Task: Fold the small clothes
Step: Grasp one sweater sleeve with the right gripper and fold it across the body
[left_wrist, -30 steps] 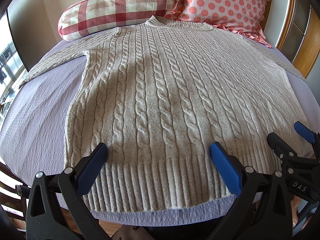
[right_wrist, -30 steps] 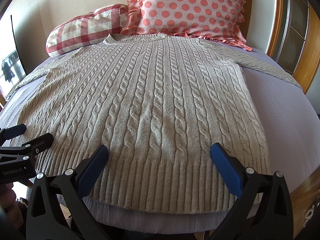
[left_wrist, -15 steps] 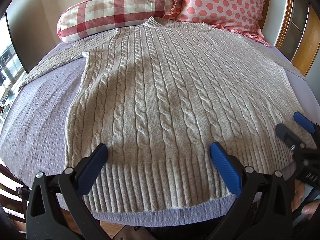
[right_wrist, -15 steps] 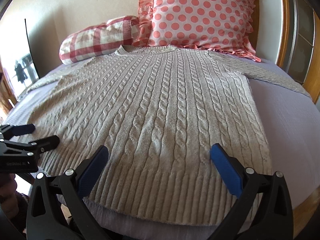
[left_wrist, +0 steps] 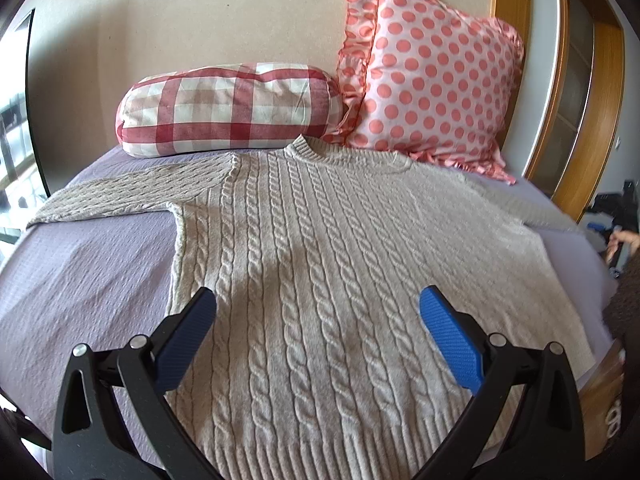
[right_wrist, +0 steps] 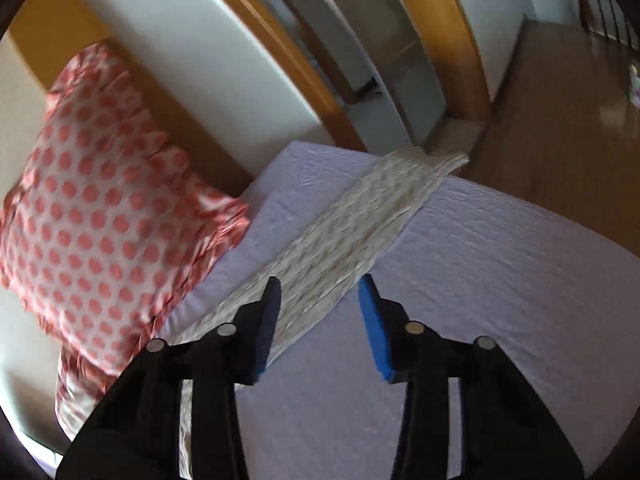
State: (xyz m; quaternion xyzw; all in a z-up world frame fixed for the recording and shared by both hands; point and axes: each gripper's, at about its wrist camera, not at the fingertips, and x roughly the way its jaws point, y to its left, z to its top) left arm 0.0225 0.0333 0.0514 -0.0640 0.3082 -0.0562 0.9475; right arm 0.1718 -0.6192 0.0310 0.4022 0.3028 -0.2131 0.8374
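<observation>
A beige cable-knit sweater (left_wrist: 328, 272) lies flat, front up, on the lilac bed cover (left_wrist: 80, 280), collar toward the pillows, both sleeves spread sideways. My left gripper (left_wrist: 316, 320) is open and empty, hovering over the sweater's lower body. In the right wrist view the sweater's right sleeve (right_wrist: 360, 224) runs diagonally across the cover to the bed's edge. My right gripper (right_wrist: 320, 300) is open, its jaws astride the sleeve's near part, holding nothing.
A red-checked bolster (left_wrist: 228, 112) and a pink polka-dot pillow (left_wrist: 432, 88) lean at the head of the bed; the pillow also shows in the right wrist view (right_wrist: 100, 216). A wooden door frame (right_wrist: 280, 52) and wooden floor (right_wrist: 560, 120) lie beyond the bed's right side.
My right gripper swung from the sweater's hem to the right sleeve and narrowed its opening. My left gripper rose and moved forward over the sweater's body.
</observation>
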